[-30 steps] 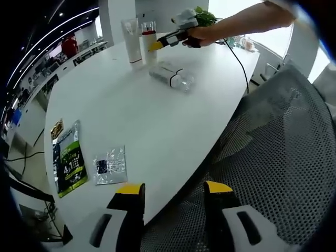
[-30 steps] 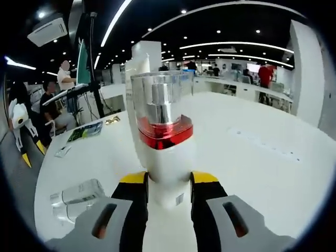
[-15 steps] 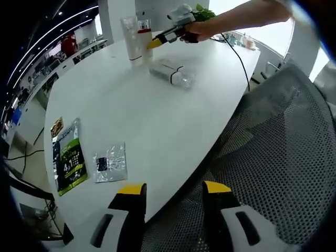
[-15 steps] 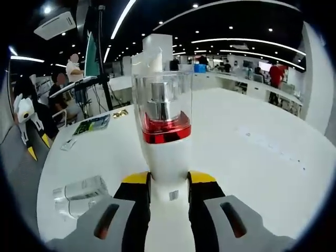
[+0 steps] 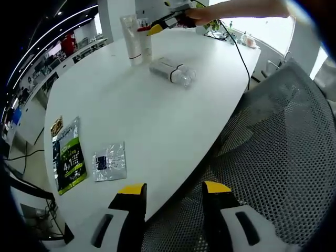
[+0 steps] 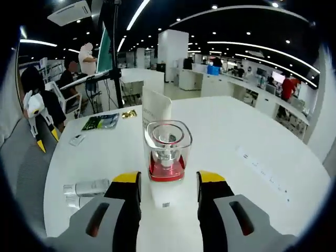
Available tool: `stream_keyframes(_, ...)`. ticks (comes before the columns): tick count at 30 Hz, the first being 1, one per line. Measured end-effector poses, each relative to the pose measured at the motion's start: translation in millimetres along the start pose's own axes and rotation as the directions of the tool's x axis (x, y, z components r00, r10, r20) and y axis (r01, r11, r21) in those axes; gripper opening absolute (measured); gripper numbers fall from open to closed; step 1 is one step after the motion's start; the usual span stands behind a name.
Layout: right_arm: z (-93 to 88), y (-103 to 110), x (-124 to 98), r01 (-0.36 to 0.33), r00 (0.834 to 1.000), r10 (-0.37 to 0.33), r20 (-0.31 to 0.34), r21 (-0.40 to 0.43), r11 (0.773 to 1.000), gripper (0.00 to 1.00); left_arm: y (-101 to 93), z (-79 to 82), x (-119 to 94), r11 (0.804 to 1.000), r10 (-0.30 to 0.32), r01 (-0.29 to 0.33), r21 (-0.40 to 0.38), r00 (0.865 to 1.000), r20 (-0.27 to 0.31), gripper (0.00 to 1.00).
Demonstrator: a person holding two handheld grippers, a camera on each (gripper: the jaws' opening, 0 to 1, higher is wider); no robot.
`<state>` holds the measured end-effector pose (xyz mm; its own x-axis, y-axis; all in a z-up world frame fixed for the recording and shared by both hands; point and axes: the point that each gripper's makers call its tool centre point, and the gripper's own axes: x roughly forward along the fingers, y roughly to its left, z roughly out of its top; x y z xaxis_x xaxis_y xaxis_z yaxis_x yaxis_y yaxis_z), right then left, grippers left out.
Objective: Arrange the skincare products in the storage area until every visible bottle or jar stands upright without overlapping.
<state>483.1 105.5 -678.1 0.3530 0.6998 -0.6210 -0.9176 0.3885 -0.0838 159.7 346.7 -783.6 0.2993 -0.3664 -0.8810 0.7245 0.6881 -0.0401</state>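
Though upright, bottle [image 6: 167, 169] half-hidden between tongs [image 6: 167, 190]

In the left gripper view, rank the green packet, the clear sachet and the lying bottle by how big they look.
1. Green packet
2. Lying bottle, though it sits much farther from the camera, so its true size is unsure
3. Clear sachet, close to the bottle in apparent size

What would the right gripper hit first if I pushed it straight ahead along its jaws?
Probably the red-collared bottle, standing upright between the right gripper's open jaws. The white tube stands just behind it.
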Motion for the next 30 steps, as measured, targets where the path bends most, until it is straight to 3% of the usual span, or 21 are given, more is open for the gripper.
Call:
stream_keyframes(1,0.2,-2,-3,-0.016,0.999,0.018,-0.051,0.024,1.0,0.34,0.5,0.3,0,1.0,0.002,-0.002,0.0,1.0,0.002,0.43)
stream_keyframes(2,3.4,2,-6,-0.06,0.991,0.073,-0.11,0.118,0.991,0.34,1.1,0.7,0,1.0,0.005,-0.005,0.0,1.0,0.005,0.43)
stream_keyframes(3,12.4,2,-7,-0.074,0.99,0.084,-0.113,0.09,0.993,0.34,1.2,0.7,0,1.0,0.006,-0.006,0.001,1.0,0.005,0.42)
stream_keyframes(4,27.6,-7,-9,-0.041,0.993,0.041,-0.109,0.001,0.999,0.34,1.3,0.5,-1,1.0,0.006,-0.006,0.002,1.0,0.002,0.41)
stream_keyframes(6,35.0,-2,-9,-0.076,0.98,0.061,-0.191,-0.075,0.994,0.37,1.5,0.4,-1,1.0,0.007,-0.007,0.003,1.0,0.001,0.41)
stream_keyframes(7,36.8,-1,-9,-0.081,0.977,0.062,-0.206,-0.084,0.993,0.36,1.7,0.4,-1,1.0,0.008,-0.008,0.004,1.0,0.0,0.41)
stream_keyframes(9,52.2,2,-4,-0.11,0.972,0.068,-0.223,-0.181,0.977,0.32,2.1,-0.1,0,1.0,0.01,-0.01,0.004,1.0,-0.002,0.41)
stream_keyframes(11,56.5,12,1,-0.165,0.955,0.107,-0.275,-0.197,0.966,0.3,2.7,-0.5,0,1.0,0.014,-0.014,0.002,1.0,-0.008,0.41)
stream_keyframes(14,66.3,21,13,-0.205,0.945,0.147,-0.292,-0.18,0.962,0.27,4.4,0.6,-1,1.0,0.025,-0.025,0.002,1.0,-0.002,0.41)
stream_keyframes(16,65.1,19,20,-0.205,0.931,0.129,-0.341,-0.199,0.958,0.19,4.5,0.9,-1,1.0,0.026,-0.026,0.003,1.0,0.0,0.4)
stream_keyframes(19,57.5,20,26,-0.229,0.901,0.129,-0.414,-0.2,0.953,0.16,4.9,1.2,-2,1.0,0.029,-0.029,0.008,1.0,0.003,0.39)
stream_keyframes(20,57.6,15,27,-0.224,0.899,0.103,-0.425,-0.245,0.943,0.12,5.4,1.1,-2,0.999,0.033,-0.033,0.01,0.999,0.004,0.39)
stream_keyframes(21,59.0,13,28,-0.213,0.9,0.097,-0.424,-0.237,0.948,0.09,5.7,1.0,-2,0.999,0.034,-0.034,0.012,0.999,0.003,0.38)
stream_keyframes(22,58.3,19,26,-0.234,0.889,0.144,-0.434,-0.16,0.959,0.07,6.1,1.1,-2,0.999,0.035,-0.035,0.015,0.999,0.006,0.38)
stream_keyframes(24,59.6,19,25,-0.241,0.889,0.168,-0.426,-0.122,0.963,0.06,6.6,0.4,-2,0.999,0.037,-0.037,0.013,0.999,0.001,0.38)
stream_keyframes(27,60.0,23,22,-0.238,0.888,0.157,-0.432,-0.142,0.961,0.06,6.5,1.0,-2,0.999,0.038,-0.038,0.018,0.999,0.004,0.38)
stream_keyframes(30,56.8,24,20,-0.232,0.885,0.139,-0.444,-0.164,0.959,0.24,6.7,1.2,-3,0.999,0.039,-0.039,0.017,0.999,0.006,0.37)
